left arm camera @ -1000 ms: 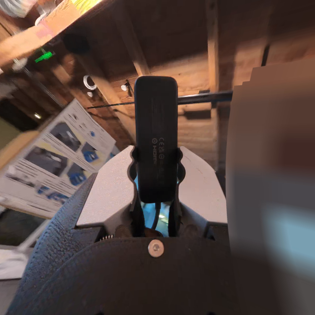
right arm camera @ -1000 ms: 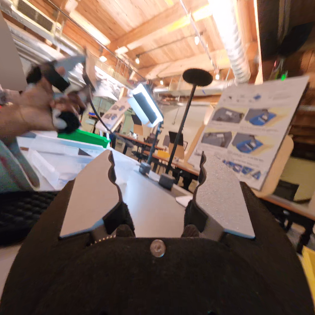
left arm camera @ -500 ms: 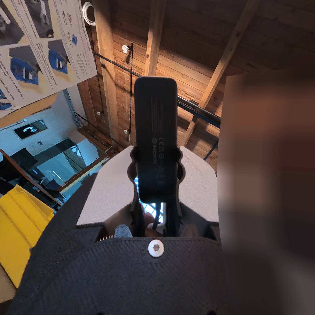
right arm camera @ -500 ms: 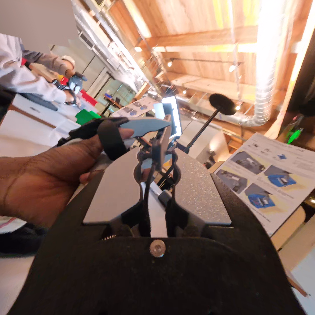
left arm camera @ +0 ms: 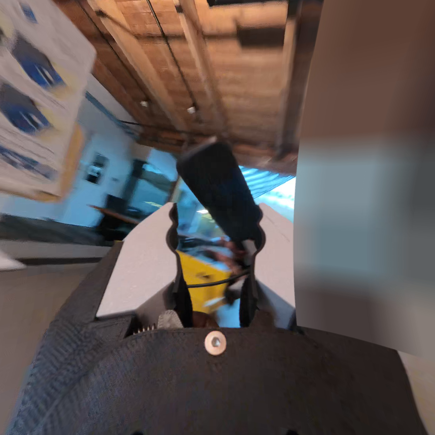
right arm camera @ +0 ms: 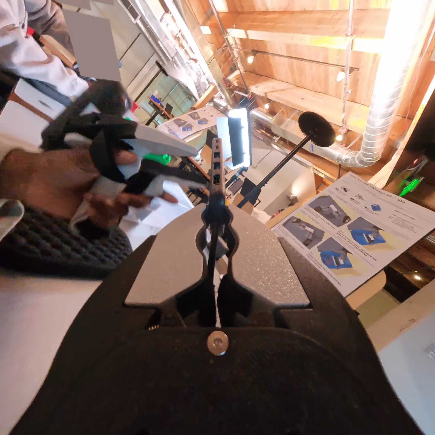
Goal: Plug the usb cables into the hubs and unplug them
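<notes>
A black USB hub stands edge-on in the right wrist view (right arm camera: 216, 162), with its row of ports facing me. My right gripper (right arm camera: 216, 209) is shut on the hub's lower end, where its black cable (right arm camera: 213, 249) comes out. My left gripper (right arm camera: 201, 168), held by a hand, is at the left of the hub with its jaws apart on either side of it. In the left wrist view my left gripper (left arm camera: 216, 207) is open, and the hub (left arm camera: 216, 188) leans tilted against the right finger (left arm camera: 275, 247). The cable (left arm camera: 211, 283) crosses the gap.
An instruction poster stands at the right (right arm camera: 353, 230) and also shows in the left wrist view (left arm camera: 35, 94). A lit lamp panel (right arm camera: 237, 138) and a black stand with a round head (right arm camera: 316, 129) rise behind. There is a yellow bin (left arm camera: 202, 277) and a white table (right arm camera: 35, 329). My right fingertips sit around 6 cm from my left ones.
My left gripper has opened and let go of the hub, which now tilts. My right gripper has closed tighter on the hub's cable end. Both views have swung.
</notes>
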Demonstrator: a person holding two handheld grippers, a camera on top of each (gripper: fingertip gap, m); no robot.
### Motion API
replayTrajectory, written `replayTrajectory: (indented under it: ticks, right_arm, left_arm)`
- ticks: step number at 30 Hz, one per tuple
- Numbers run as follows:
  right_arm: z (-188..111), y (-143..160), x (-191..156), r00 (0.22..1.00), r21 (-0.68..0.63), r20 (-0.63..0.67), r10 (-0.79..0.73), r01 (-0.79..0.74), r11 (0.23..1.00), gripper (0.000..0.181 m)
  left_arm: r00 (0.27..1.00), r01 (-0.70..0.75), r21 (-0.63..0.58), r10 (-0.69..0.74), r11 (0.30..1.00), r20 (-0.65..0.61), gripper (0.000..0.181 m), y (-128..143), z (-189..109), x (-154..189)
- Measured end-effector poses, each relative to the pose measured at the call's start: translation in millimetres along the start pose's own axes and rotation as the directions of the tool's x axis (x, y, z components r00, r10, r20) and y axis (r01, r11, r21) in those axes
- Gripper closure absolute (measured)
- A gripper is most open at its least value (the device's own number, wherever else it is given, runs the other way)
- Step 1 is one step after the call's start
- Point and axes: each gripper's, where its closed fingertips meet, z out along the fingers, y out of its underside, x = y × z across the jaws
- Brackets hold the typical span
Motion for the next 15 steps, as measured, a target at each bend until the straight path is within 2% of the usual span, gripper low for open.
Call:
replayTrajectory:
  ticks: [1, 2, 3, 5, 7, 8, 9, 11, 12, 13, 15]
  right_arm:
    - [-7, 4, 3, 1.0, -0.019, 0.025, -0.01, 0.01, 1.0, 0.17]
    - [-13, 8, 3, 0.998, -0.045, 0.065, -0.025, 0.028, 0.999, 0.169]
    - [-18, 14, 2, 0.993, -0.083, 0.115, -0.03, 0.04, 0.996, 0.169]
    - [-26, 27, -5, 0.974, -0.169, 0.225, -0.024, 0.063, 0.984, 0.169]
    - [-31, 36, -15, 0.951, -0.213, 0.307, -0.029, 0.098, 0.972, 0.169]
    - [-33, 38, -21, 0.939, -0.224, 0.344, -0.024, 0.107, 0.969, 0.169]
    - [-34, 39, -27, 0.927, -0.226, 0.376, -0.02, 0.112, 0.968, 0.169]
    - [-35, 37, -37, 0.906, -0.212, 0.424, -0.012, 0.112, 0.971, 0.169]
    - [-35, 35, -40, 0.899, -0.203, 0.438, -0.01, 0.11, 0.973, 0.169]
    - [-35, 35, -40, 0.897, -0.199, 0.441, -0.018, 0.118, 0.973, 0.169]
    - [-33, 35, -36, 0.908, -0.194, 0.416, -0.052, 0.145, 0.97, 0.167]
  left_arm:
    - [0.979, -0.196, -0.06, 0.199, 0.979, 0.053, 0.109, -5, -4, -8]
    - [0.912, -0.386, -0.14, 0.4, 0.912, 0.091, 0.106, -8, -9, -16]
    - [0.807, -0.556, -0.22, 0.584, 0.801, 0.087, 0.104, -11, -13, -20]
    - [0.548, -0.795, -0.351, 0.834, 0.494, -0.067, 0.105, 1, -17, -15]
    - [0.322, -0.887, -0.425, 0.904, 0.183, -0.281, 0.108, 27, -22, -12]
    - [0.239, -0.898, -0.434, 0.904, 0.067, -0.354, 0.11, 39, -24, -11]
    - [0.183, -0.901, -0.434, 0.895, -0.013, -0.406, 0.114, 50, -24, -11]
    - [0.163, -0.895, -0.44, 0.858, -0.08, -0.487, 0.123, 72, -25, -11]
    - [0.168, -0.894, -0.44, 0.845, -0.087, -0.508, 0.138, 79, -26, -11]
    - [0.169, -0.896, -0.435, 0.837, -0.089, -0.52, 0.154, 84, -26, -10]
    - [0.225, -0.888, -0.456, 0.815, -0.054, -0.534, 0.163, 88, -30, -10]
